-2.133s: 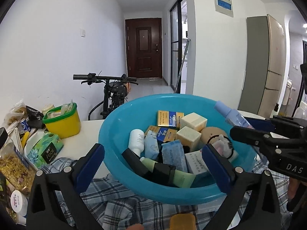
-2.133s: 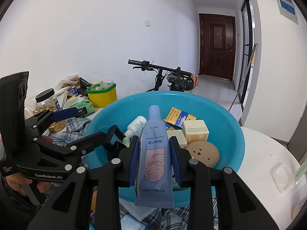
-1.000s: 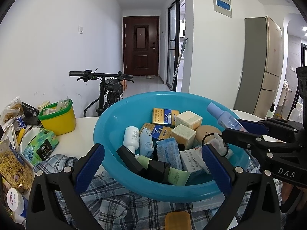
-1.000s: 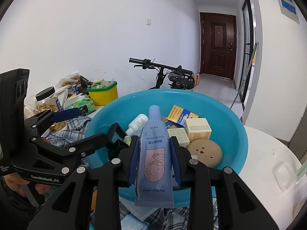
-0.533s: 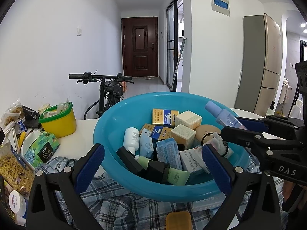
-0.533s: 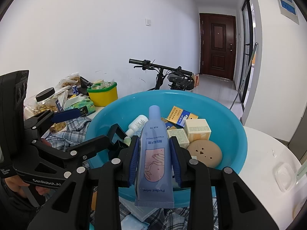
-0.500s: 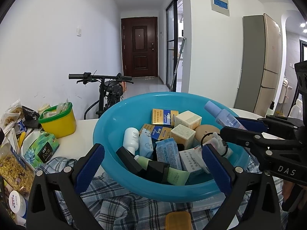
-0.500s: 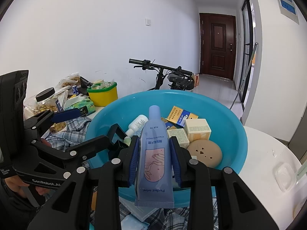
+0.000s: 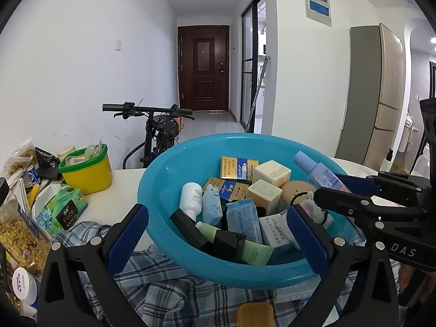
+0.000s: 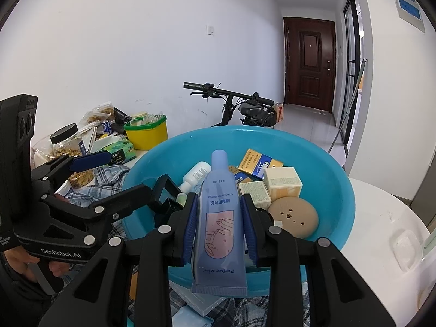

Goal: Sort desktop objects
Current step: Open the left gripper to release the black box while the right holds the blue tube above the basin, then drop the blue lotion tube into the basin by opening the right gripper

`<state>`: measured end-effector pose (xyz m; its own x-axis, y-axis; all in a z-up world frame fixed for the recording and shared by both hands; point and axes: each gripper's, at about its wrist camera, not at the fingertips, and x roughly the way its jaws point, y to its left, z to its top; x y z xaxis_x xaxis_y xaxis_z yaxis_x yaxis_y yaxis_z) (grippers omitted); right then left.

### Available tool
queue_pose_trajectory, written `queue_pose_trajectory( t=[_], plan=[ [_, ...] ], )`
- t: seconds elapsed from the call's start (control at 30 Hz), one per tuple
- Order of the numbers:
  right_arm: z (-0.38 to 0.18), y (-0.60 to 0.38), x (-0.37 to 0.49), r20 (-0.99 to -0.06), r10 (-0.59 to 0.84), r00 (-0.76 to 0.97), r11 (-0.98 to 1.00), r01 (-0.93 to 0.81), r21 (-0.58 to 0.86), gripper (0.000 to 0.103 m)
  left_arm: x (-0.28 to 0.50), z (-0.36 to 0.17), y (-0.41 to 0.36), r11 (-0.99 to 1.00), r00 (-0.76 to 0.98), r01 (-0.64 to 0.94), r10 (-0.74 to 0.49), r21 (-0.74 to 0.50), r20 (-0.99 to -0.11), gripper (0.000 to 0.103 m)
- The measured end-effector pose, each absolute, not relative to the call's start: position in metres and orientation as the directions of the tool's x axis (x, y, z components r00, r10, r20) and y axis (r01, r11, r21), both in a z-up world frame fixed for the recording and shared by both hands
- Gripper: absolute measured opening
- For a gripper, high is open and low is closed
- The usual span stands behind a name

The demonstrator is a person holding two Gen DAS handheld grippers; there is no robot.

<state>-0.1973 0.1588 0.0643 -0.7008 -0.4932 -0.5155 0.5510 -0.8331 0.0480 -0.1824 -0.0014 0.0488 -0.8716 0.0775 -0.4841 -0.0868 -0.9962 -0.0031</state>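
My right gripper (image 10: 219,226) is shut on a lilac-blue hand-cream tube (image 10: 218,207), cap pointing up, held over the near rim of a turquoise basin (image 10: 327,169). In the left wrist view the same tube (image 9: 318,171) sticks up from the right gripper (image 9: 351,190) at the basin's right side. The basin (image 9: 163,174) holds yellow-blue boxes (image 9: 238,164), cream cube boxes (image 9: 265,192), a white bottle (image 9: 190,196), a tan round compact (image 10: 293,212) and a black case (image 9: 188,226). My left gripper (image 9: 218,234) stands open, its pads straddling the basin's near edge with nothing pressed between them.
A plaid cloth (image 9: 163,283) lies under the basin on a white table (image 10: 381,212). Left of it stand a yellow tub with a green rim (image 9: 87,171), a tissue pack (image 9: 62,209) and a jar of dried flowers (image 10: 68,147). A bicycle (image 9: 160,125) leans behind the table.
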Motion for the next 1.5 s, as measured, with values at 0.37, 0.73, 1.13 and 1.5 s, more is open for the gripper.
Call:
queue_pose_trajectory(
  t=[0.37, 0.73, 1.13, 1.5],
  plan=[
    [0.060, 0.154, -0.198, -0.518, -0.505, -0.691, -0.826, 0.561, 0.057, 0.030, -0.183, 0.048, 0.002, -0.995, -0.868, -0.096, 0.085, -0.003, -0.489, 0.103],
    [0.059, 0.153, -0.198, -0.519, -0.502, -0.692, -0.828, 0.558, 0.058, 0.030, -0.183, 0.048, 0.002, -0.995, -0.866, -0.099, 0.089, -0.005, -0.493, 0.103],
    [0.075, 0.178, -0.193, -0.409, -0.363, -0.837, -0.923, 0.382, 0.039, 0.103, -0.182, 0.051, -0.010, -0.992, -0.869, -0.097, 0.124, -0.080, -0.479, 0.103],
    [0.068, 0.172, -0.204, -0.475, -0.368, -0.799, -0.917, 0.396, 0.044, 0.103, -0.181, 0.051, -0.010, -0.995, -0.863, -0.092, 0.099, -0.039, -0.496, 0.103]
  ],
)
